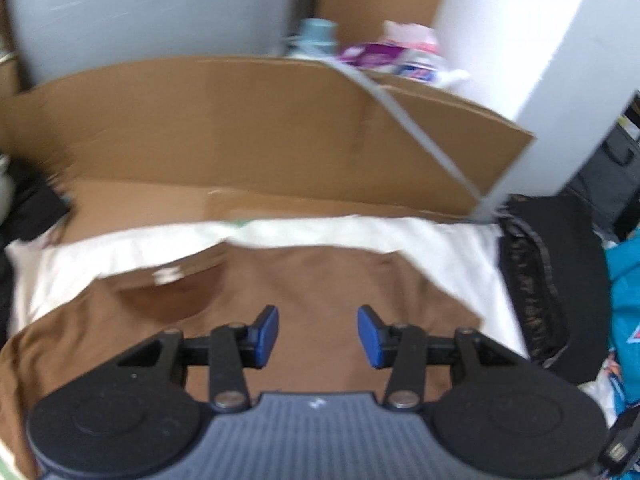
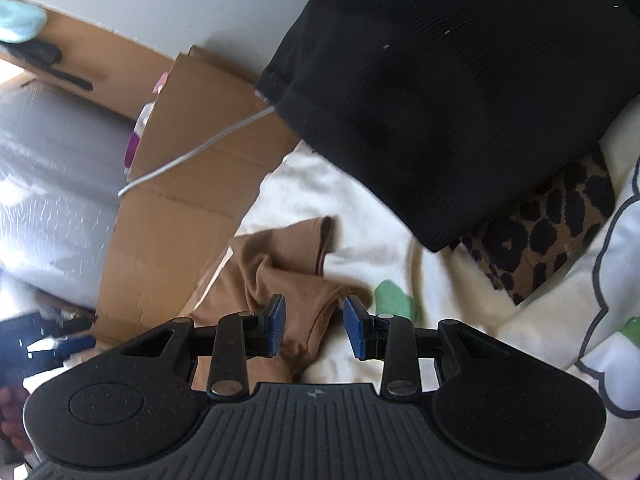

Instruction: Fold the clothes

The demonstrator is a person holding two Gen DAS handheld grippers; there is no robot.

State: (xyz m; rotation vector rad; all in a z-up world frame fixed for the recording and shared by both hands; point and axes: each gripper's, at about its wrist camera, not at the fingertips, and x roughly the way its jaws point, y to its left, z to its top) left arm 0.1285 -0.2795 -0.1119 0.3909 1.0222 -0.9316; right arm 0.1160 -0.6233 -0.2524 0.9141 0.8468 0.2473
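A brown shirt lies spread on white bedding, its neckline with a white label to the left. My left gripper hovers over the shirt's middle, jaws open, nothing between the blue pads. In the right wrist view a bunched part of the same brown shirt, a sleeve end sticking out, lies on the bedding. My right gripper stands over that bunch with a fold of it between the fingers. White bedding shows between the fold and the right pad, so the jaws stand open.
A flattened cardboard box runs along the far side, bottles behind it. A black garment lies over a leopard-print cloth to the right. A teal garment is at the right edge. A white cable crosses the cardboard.
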